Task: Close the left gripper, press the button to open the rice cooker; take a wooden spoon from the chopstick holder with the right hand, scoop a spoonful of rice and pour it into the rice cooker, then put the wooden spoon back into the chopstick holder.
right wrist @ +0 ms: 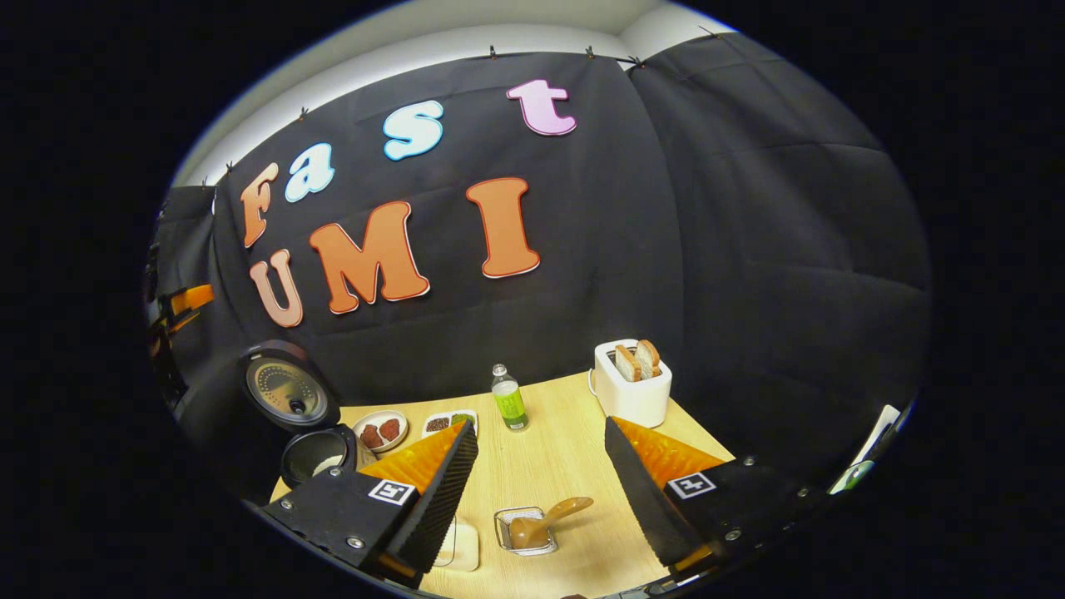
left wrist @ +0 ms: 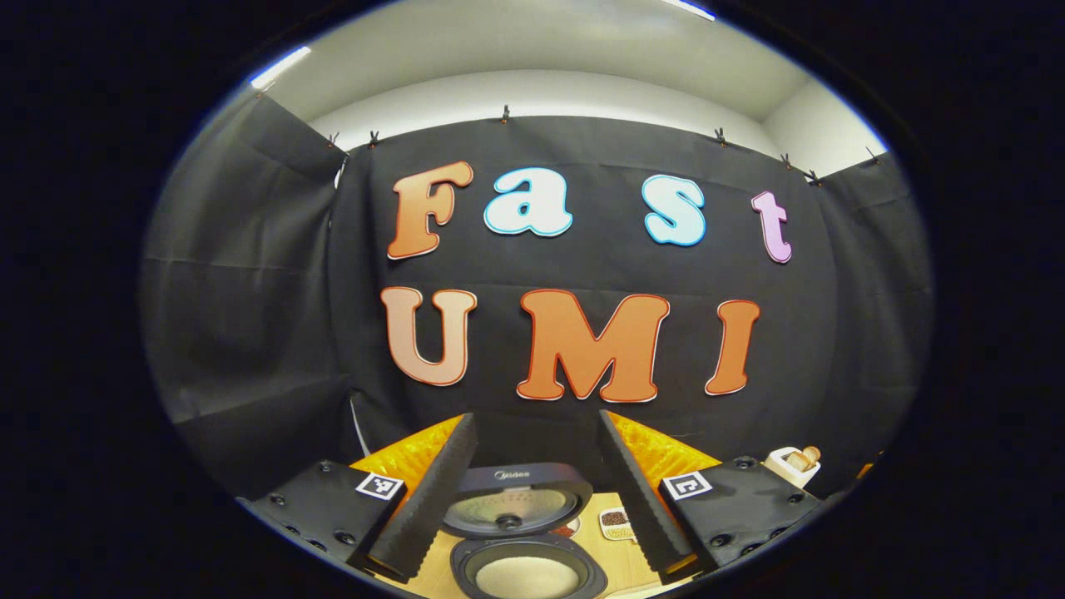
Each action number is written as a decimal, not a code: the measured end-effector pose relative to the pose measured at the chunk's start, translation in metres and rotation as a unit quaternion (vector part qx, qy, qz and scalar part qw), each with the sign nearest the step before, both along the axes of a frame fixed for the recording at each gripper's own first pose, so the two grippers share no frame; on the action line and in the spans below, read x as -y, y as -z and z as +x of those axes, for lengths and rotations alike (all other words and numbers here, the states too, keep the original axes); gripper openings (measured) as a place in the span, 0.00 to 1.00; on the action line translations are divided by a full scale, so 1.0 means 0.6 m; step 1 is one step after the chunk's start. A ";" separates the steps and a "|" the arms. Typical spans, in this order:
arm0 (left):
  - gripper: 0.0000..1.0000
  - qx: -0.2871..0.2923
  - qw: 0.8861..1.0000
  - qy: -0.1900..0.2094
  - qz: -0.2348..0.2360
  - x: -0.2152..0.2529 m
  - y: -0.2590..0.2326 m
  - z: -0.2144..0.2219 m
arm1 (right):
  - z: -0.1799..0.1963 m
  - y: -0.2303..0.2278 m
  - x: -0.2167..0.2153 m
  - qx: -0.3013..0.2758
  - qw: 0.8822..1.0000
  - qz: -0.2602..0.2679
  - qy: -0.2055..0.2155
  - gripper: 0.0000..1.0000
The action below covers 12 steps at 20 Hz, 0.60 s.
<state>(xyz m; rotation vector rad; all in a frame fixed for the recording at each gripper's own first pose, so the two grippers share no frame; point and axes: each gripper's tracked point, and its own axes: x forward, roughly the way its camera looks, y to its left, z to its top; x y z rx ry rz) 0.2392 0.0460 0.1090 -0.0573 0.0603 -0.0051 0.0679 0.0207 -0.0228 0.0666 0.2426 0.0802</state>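
Note:
The rice cooker (left wrist: 516, 499) stands open just beyond my left gripper (left wrist: 535, 416), its lid upright and pale rice in its pot (left wrist: 528, 576). That gripper is open and holds nothing. In the right gripper view the open rice cooker (right wrist: 299, 416) sits at the table's left end. The wooden spoon (right wrist: 549, 517) rests with its bowl in a small wire chopstick holder (right wrist: 509, 532), handle slanting out to the right. My right gripper (right wrist: 539, 423) hangs open above and behind the holder, apart from the spoon.
On the wooden table (right wrist: 566, 449) stand a green-labelled bottle (right wrist: 509, 399), a white toaster (right wrist: 632, 383) with bread, a plate of dark red pieces (right wrist: 380, 431) and a tray of grains (right wrist: 449, 422). A pale flat dish (right wrist: 462, 545) lies left of the holder.

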 end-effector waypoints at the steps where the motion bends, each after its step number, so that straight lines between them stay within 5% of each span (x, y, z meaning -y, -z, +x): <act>1: 0.97 -0.009 1.000 0.006 -0.004 0.005 0.000 0.030 | -0.004 0.000 0.000 0.001 1.000 -0.001 0.000 0.95; 7: 0.97 -0.099 0.995 -0.001 0.024 -0.004 0.103 0.172 | -0.015 -0.004 0.024 0.005 1.000 0.007 0.016 0.95; 9: 0.97 -0.134 0.991 -0.002 0.003 -0.016 0.160 0.196 | -0.019 -0.003 0.031 0.005 1.000 0.007 0.021 0.95; 12: 0.98 -0.143 0.989 -0.028 0.034 -0.049 0.191 0.203 | -0.023 0.003 0.039 0.000 1.000 0.005 0.025 0.95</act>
